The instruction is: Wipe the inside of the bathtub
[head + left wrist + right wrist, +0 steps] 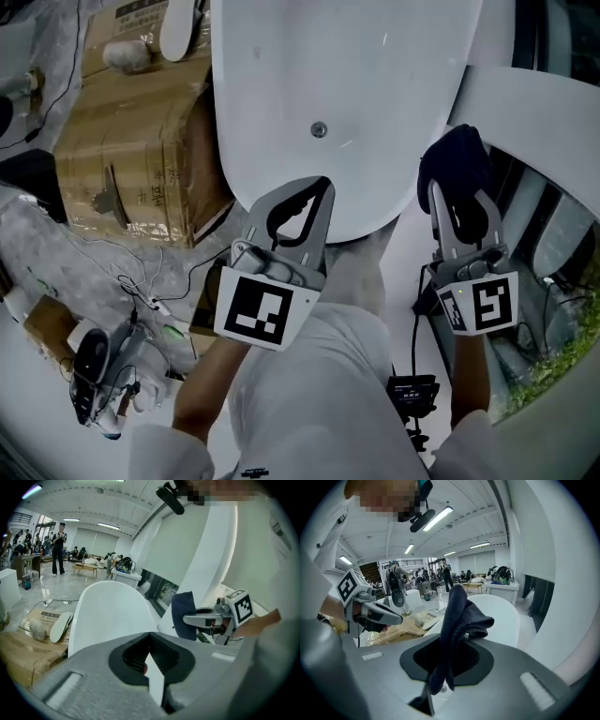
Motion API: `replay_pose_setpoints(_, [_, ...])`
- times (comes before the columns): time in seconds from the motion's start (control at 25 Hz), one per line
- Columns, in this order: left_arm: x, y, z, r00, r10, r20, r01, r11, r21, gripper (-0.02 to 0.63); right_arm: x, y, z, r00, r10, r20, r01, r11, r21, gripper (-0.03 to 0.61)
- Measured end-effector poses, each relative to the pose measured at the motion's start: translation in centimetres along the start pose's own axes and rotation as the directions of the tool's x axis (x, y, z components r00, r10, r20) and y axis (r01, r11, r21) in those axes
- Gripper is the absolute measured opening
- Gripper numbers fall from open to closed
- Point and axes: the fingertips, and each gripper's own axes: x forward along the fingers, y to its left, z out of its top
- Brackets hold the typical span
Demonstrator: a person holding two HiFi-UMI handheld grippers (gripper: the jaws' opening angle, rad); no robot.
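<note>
Wiping seems not yet begun: the right claw (458, 201), clamped on the dark cloth (454, 159), hangs just beside the bathtub (347, 66), the left claw (320, 190) closed on nothing; next the cloth must reach the tub's inside.

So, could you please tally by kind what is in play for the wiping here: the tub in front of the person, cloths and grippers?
bathtub: 1
dark cloth: 1
grippers: 2, the left gripper shut with nothing in it, the right gripper shut on the dark cloth
Total: 4
</note>
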Motion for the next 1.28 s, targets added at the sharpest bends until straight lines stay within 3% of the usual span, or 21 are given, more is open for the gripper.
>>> replay_pose_setpoints(0.36, [4.0, 1.5, -6.5, 0.996, -0.048, -0.081, 0.045, 0.998, -0.036, 0.0, 4.9, -0.7, -6.1, 0.996, 0.03, -0.079, -0.031, 0.999, -0.015, 0.066])
replay_pose_setpoints(0.68, [8.4, 3.6, -12.2, 0.989, -0.054, -0.137, 0.051, 0.998, -0.021, 0.0, 8.5, -1.6, -10.9, 0.993, 0.042, -0.114, -0.045, 0.999, -0.025, 0.064])
replay_pose_setpoints(0.96, [12.4, 5.9, -14.4, 0.99, -0.058, -0.131, 0.054, 0.998, -0.033, 0.0, 12.2, -2.5, -14.2, 0.986, 0.063, -0.155, -0.071, 0.996, -0.05, 0.061])
replay_pose_setpoints(1.16, [14.8, 6.9, -16.6, 0.986, -0.094, -0.14, 0.098, 0.995, 0.018, 0.0, 14.9, -2.2, -17.3, 0.975, 0.106, -0.194, -0.122, 0.99, -0.075, 0.057])
replay_pose_setpoints(1.28, [16.0, 7.6, -18.9, 0.986, -0.099, -0.132, 0.096, 0.995, -0.03, -0.002, 16.5, -2.2, -19.7, 0.963, 0.131, -0.236, -0.154, 0.985, -0.08, 0.057])
